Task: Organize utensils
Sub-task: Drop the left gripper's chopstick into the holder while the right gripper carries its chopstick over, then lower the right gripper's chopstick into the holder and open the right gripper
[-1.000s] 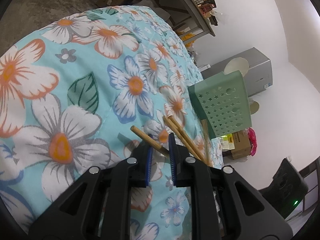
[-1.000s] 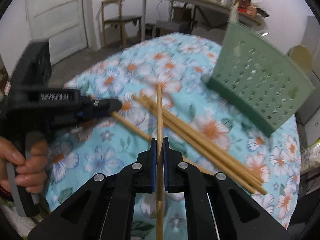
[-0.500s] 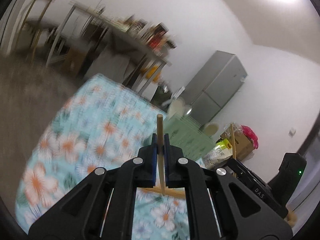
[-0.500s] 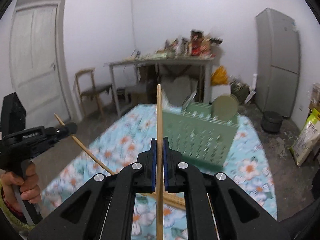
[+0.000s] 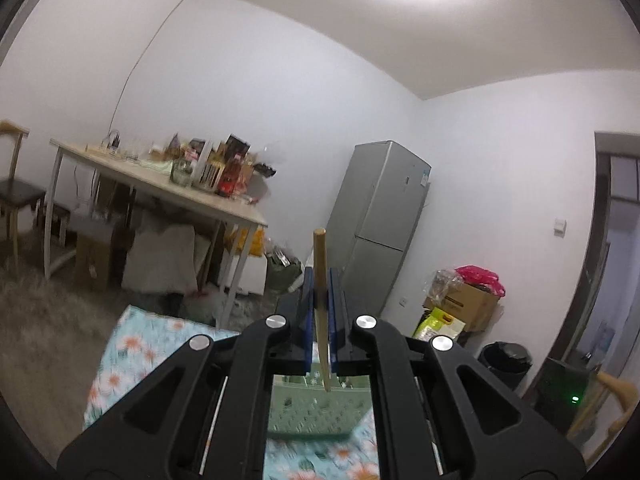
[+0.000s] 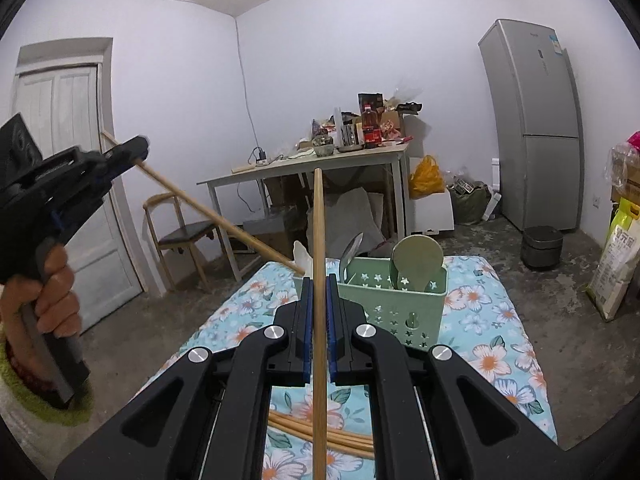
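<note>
- The flowered cloth carries the work; a second ago both cameras looked down on it from close by, and now both look out across the room, so both hands have lifted well clear of it.
- The green basket stands near the cloth's far edge, upright, with a round flat utensil and a metal spoon already standing in it.
- The left gripper had its jaws apart around a chopstick lying on the cloth a second ago; they have just been closing and now pinch that left chopstick, which stands nearly upright in its own view. In the right wrist view the stick slants down toward the basket's near-left corner, its lower end just beside the rim.
- The right gripper is clamped on its own right chopstick, as it was a second ago, held upright in front of the basket.
- Several loose chopsticks remain on the cloth near its near edge, under the right gripper.
- Judgement: the pick-up is finished for both hands, and dropping each stick into the basket comes next; the loose sticks mean more rounds are left.
</note>
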The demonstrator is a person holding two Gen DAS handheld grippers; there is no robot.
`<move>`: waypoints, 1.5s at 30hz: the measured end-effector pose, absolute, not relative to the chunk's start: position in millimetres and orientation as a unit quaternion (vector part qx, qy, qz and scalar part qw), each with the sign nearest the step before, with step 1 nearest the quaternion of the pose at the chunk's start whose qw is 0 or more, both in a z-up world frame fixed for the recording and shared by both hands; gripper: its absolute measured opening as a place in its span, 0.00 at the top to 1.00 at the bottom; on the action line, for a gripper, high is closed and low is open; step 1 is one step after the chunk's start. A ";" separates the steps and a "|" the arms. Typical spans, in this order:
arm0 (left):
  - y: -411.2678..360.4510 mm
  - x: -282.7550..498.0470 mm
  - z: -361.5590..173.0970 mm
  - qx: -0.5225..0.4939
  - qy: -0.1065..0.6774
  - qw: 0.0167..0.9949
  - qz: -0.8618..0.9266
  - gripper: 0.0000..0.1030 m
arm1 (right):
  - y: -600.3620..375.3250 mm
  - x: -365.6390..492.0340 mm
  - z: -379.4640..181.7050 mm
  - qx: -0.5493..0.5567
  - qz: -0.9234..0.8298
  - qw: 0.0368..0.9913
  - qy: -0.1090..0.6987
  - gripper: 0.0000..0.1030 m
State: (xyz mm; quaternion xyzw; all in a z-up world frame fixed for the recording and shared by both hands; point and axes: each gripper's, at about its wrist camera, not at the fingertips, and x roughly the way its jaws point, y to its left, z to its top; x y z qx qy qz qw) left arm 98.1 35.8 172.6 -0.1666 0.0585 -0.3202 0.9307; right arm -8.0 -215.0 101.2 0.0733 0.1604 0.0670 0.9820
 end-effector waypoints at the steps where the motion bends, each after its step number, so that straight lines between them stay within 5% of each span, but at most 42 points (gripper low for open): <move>1: 32.2 99.6 174.9 -0.165 0.058 0.930 -0.322 0.96 | -216.8 -7.0 100.9 0.077 0.069 0.982 0.160 0.94; 21: -84.1 203.5 122.8 -0.090 0.177 0.921 -0.335 0.95 | -249.0 10.6 89.5 0.122 0.066 0.976 0.168 0.94; 23: -85.2 209.7 116.1 -0.100 0.193 0.916 -0.337 0.92 | -251.6 12.3 89.1 0.126 0.066 0.975 0.170 0.94; 25: -85.4 212.5 113.2 -0.106 0.201 0.914 -0.335 0.75 | -253.6 12.2 88.8 0.128 0.063 0.975 0.170 0.94; 37: -45.6 175.0 126.5 -0.136 0.163 0.924 -0.318 0.38 | -260.7 21.0 99.1 0.136 0.063 0.976 0.156 0.94; 45: 1.4 136.2 93.3 -0.141 0.202 0.923 -0.294 0.33 | -262.2 59.5 138.6 0.133 0.077 0.984 0.086 0.94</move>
